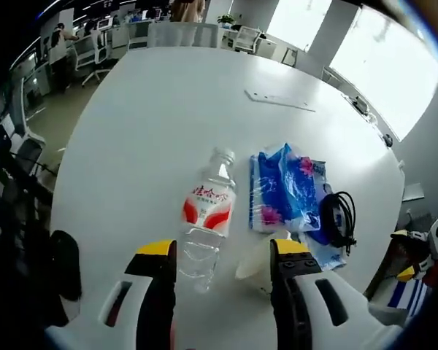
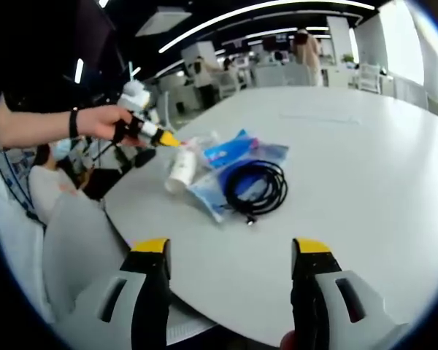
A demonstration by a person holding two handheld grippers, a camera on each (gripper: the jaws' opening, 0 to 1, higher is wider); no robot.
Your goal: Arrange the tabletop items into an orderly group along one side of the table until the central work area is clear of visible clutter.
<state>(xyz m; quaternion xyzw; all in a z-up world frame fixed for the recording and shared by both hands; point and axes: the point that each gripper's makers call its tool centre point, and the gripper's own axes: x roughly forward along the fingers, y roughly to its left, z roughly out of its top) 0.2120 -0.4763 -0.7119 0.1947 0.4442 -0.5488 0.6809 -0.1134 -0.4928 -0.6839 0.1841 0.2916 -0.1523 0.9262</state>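
Your left claw [image 1: 223,259] is released, its jaws on both sides of the lower end of the water bottle [image 1: 206,219], which lies on the white worktop [image 1: 153,117] at 12 o'clock from the claw. So the step in hand, I judge, is grasping this bottle. Just beside it at 2 o'clock lie the blue packets [image 1: 285,191], then the black cable [image 1: 339,219]. Your right claw [image 2: 230,255] is also released, well apart from the cable [image 2: 255,187]. Next, clench gently on the bottle

Open-plan office: swivel chairs [image 1: 95,55], rows of desks [image 2: 226,80], ceiling strip lights [image 2: 277,9], white meeting table [image 1: 168,109].
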